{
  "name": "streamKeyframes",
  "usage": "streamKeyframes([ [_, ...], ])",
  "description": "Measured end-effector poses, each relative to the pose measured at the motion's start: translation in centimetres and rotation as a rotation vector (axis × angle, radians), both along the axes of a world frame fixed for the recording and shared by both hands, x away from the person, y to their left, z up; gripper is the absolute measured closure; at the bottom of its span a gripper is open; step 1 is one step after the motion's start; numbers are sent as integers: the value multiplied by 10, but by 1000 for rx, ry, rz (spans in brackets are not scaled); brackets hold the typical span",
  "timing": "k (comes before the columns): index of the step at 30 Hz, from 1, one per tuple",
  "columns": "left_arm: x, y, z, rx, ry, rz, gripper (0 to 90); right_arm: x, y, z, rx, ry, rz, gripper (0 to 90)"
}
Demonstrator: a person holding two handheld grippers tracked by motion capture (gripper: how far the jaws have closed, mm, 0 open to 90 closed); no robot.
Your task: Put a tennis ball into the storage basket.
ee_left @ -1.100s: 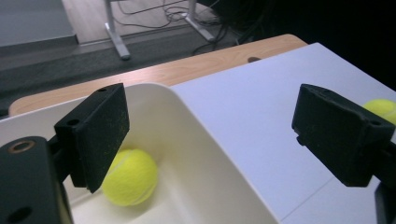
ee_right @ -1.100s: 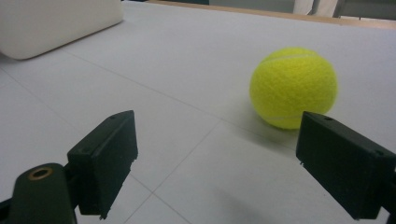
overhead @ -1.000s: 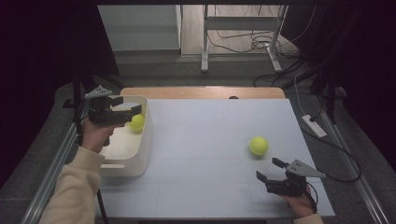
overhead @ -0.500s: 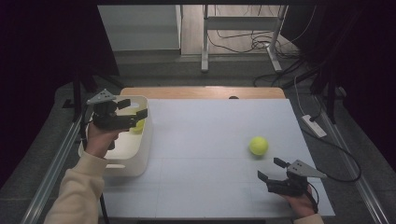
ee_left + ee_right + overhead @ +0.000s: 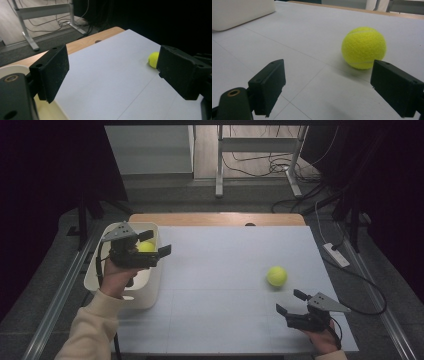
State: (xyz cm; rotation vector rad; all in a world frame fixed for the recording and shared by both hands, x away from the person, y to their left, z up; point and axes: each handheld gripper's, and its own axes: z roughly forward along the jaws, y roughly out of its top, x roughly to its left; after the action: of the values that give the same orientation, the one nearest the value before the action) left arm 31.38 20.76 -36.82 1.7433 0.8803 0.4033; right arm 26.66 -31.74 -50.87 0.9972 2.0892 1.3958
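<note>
A yellow tennis ball [image 5: 276, 276] lies on the white table top [image 5: 225, 265], right of the middle. My right gripper [image 5: 289, 301] rests just in front of it, open, with the ball [image 5: 363, 47] a little beyond its empty jaws [image 5: 332, 77]. A second tennis ball [image 5: 146, 247] lies in the white bin [image 5: 122, 292] at the left. My left gripper [image 5: 157, 243] hovers over the bin's right rim, open and empty, pointing across the table. Its own view [image 5: 115, 67] shows the far ball [image 5: 153, 59] partly behind one jaw.
The bin [image 5: 239, 12] stands at the table's left edge, with a wooden strip [image 5: 215, 218] along the far edge. A white power strip [image 5: 336, 254] and cables lie on the floor to the right. A metal stand [image 5: 255, 150] rises behind the table.
My left gripper has moved to the right, from over the bin's middle to over its right rim. The right gripper and both balls have stayed in place.
</note>
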Motion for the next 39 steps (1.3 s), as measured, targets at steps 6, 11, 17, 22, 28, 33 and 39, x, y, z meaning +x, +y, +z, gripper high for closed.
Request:
streamKeyframes([
  [6,3,-9,-2,-5,13,-27,124,-1,-2,0,-1,0,-6,128],
  [11,6,-18,-4,7,21,-45,124,-3,-3,0,-1,-5,-10,128],
  [17,7,-27,-7,17,31,-54,123,-3,-4,0,0,-8,-9,127],
  [22,11,-38,-12,28,43,-74,119,-2,-4,0,0,-8,-7,127],
  [28,12,-47,-14,30,49,-93,119,-3,-3,0,-1,-9,-6,127],
  [33,12,-56,-15,44,47,-110,119,-4,-3,1,-1,-11,-7,127],
  [39,13,-66,-18,57,54,-132,119,-5,-4,1,1,-9,-11,127],
])
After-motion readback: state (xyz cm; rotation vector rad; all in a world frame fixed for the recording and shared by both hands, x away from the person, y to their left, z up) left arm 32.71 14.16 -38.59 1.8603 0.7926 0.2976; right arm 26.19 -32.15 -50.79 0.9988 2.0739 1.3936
